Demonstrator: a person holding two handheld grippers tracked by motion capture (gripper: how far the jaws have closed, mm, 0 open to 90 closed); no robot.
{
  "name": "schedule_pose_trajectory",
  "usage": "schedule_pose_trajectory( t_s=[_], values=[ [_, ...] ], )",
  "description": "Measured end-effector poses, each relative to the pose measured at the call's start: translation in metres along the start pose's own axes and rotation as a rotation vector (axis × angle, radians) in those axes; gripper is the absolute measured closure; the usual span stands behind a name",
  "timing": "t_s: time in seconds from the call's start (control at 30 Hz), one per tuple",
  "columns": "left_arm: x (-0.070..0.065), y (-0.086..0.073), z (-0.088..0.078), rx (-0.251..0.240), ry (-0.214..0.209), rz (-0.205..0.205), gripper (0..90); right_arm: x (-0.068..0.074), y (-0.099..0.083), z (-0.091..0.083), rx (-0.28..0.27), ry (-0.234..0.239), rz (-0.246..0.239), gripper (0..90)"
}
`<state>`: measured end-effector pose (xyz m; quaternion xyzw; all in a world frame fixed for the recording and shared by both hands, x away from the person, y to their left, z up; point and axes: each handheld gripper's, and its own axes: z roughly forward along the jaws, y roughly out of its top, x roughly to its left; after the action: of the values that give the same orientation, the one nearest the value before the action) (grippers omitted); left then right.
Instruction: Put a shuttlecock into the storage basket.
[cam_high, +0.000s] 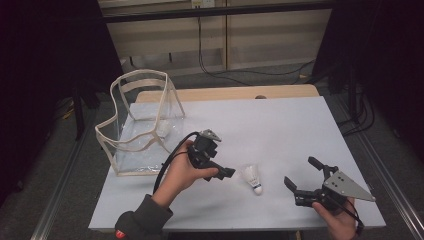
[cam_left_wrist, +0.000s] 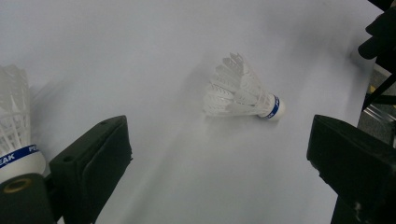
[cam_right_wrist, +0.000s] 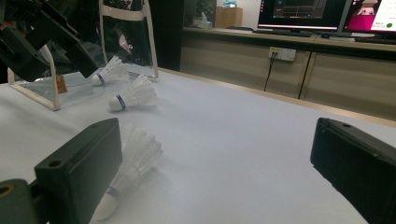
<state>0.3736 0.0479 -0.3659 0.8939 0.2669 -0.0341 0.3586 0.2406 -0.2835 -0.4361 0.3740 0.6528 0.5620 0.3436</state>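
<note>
1. Lying on its side on the white table top (cam_high: 280, 130), the shuttlecock (cam_high: 253, 178) rests between the two grippers in the high view, at about 3 o'clock from the left gripper (cam_high: 212, 160) and about 9 o'clock from the right gripper (cam_high: 303, 181).
2. Both jaws of the left gripper are spread wide and grasp nothing; in the left gripper view the shuttlecock (cam_left_wrist: 243, 91) lies ahead of them, nearer the right-hand jaw, at roughly 1 o'clock from the midpoint of the gap (cam_left_wrist: 219, 154), apart from both.
3. Another shuttlecock (cam_left_wrist: 16, 130) shows at 9 o'clock in that view, just beside the left-hand jaw; whether it touches the jaw, I cannot tell.
4. Released as well, the right gripper (cam_right_wrist: 215, 163) holds its jaws far apart; a shuttlecock (cam_right_wrist: 128, 168) lies just beside its left-hand jaw at about 9 o'clock, cork toward the camera.
5. Looks: white feathered skirt, fanned open, a white rounded cork, and a blue band with lettering just above the cork. In the high view the cork points toward 5 o'clock.
6. Standing at the table's 10 o'clock corner, a clear bag (cam_high: 142, 125) with cream trim gapes open; in the right gripper view, two further shuttlecocks (cam_right_wrist: 133, 95) lie near it.
</note>
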Motion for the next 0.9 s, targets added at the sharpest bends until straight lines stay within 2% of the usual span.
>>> schedule_pose_trajectory(
  t_s=[0.37,0.6,0.67,0.7,0.73,0.9],
  values=[
    [-0.004,0.0,0.004,-0.001,-0.011,0.03,6.3,0.001,0.0,0.001,0.003,0.003,-0.003,2.2],
    [-0.006,0.0,0.01,0.001,-0.017,0.032,6.2,0.001,-0.001,0.001,0.004,0.003,-0.004,2.2],
    [-0.006,0.0,0.013,-0.003,-0.03,0.035,6.2,0.001,0.0,0.001,0.002,0.002,-0.005,2.2],
    [-0.007,0.001,0.013,0.005,-0.017,0.042,6.2,0.0,0.0,0.001,0.001,0.001,-0.006,2.2],
    [-0.007,0.0,0.015,-0.003,-0.035,0.043,6.2,0.0,0.0,0.0,0.0,0.001,-0.004,2.2],
    [-0.008,0.001,0.018,0.001,-0.035,0.059,6.1,0.001,0.0,0.0,-0.001,0.003,-0.004,2.2]
  ],
)
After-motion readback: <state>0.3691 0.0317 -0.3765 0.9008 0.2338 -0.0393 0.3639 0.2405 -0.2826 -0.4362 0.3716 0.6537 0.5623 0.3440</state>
